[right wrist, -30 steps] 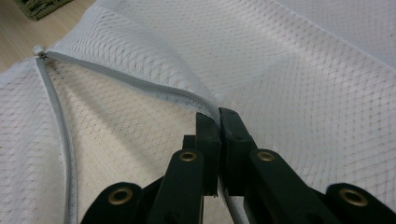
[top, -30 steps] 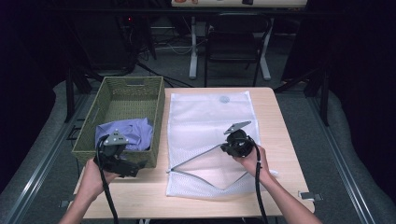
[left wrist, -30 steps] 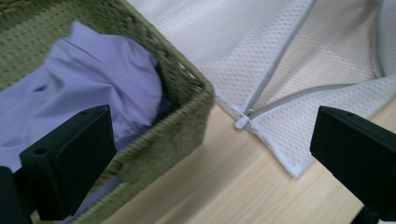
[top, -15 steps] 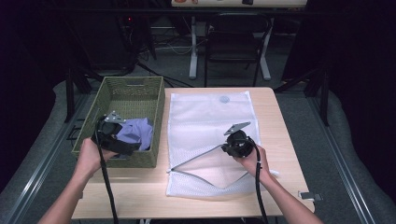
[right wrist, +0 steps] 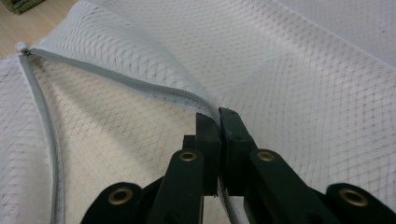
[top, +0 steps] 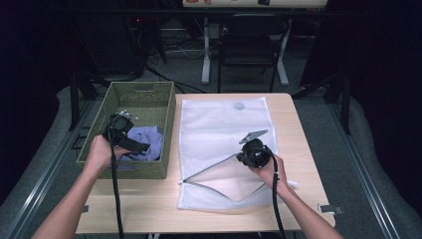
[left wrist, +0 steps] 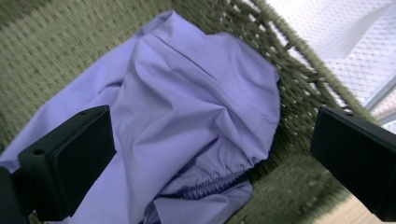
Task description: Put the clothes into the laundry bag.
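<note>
A white mesh laundry bag lies flat on the wooden table, its zipper mouth pulled open near the front. My right gripper is shut on the upper zipper edge of the bag and holds it raised. A lavender garment lies crumpled in the green woven basket at the left. My left gripper hovers over that garment with its jaws wide open and nothing between them.
The basket stands beside the bag's left edge. Bare table shows at the front. Behind the table are a dark chair and a white stand.
My left gripper moved from the basket's near edge farther back into the basket, above the lavender garment. The right gripper kept still, holding the bag's edge.
</note>
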A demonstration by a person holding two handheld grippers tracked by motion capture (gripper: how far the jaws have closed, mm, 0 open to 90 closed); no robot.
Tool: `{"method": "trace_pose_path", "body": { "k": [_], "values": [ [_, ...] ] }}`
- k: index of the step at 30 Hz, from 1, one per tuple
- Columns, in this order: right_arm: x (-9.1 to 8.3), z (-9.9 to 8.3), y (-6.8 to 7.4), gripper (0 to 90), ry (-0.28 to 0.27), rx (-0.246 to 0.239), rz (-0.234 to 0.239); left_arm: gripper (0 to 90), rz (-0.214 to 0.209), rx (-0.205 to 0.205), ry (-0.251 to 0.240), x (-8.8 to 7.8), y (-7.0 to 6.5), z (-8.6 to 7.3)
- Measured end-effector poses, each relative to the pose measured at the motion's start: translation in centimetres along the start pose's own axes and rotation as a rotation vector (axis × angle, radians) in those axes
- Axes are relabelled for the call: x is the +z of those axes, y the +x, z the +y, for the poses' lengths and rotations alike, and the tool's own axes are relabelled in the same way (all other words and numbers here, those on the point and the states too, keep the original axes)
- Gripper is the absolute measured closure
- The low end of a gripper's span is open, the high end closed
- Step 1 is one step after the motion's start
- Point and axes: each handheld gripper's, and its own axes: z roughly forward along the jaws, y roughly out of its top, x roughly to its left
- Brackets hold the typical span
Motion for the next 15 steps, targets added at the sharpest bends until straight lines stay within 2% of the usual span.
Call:
{"method": "trace_pose_path", "body": {
  "k": [7, 11, 15],
  "values": [
    [0.1, -0.1, -0.1, 87.6, 0.003, 0.009, 0.013, 0.0, -0.018, -0.006, 0.051, 2.3, 0.5, 1.1],
    [0.2, 0.0, -0.1, 87.6, 0.005, 0.005, 0.011, 0.0, -0.015, 0.006, 0.085, 3.5, 0.6, 1.7],
    [0.3, -0.2, -0.2, 87.7, 0.009, 0.010, 0.016, 0.3, -0.024, 0.017, 0.151, 4.8, 1.0, 1.8]
  ]
}}
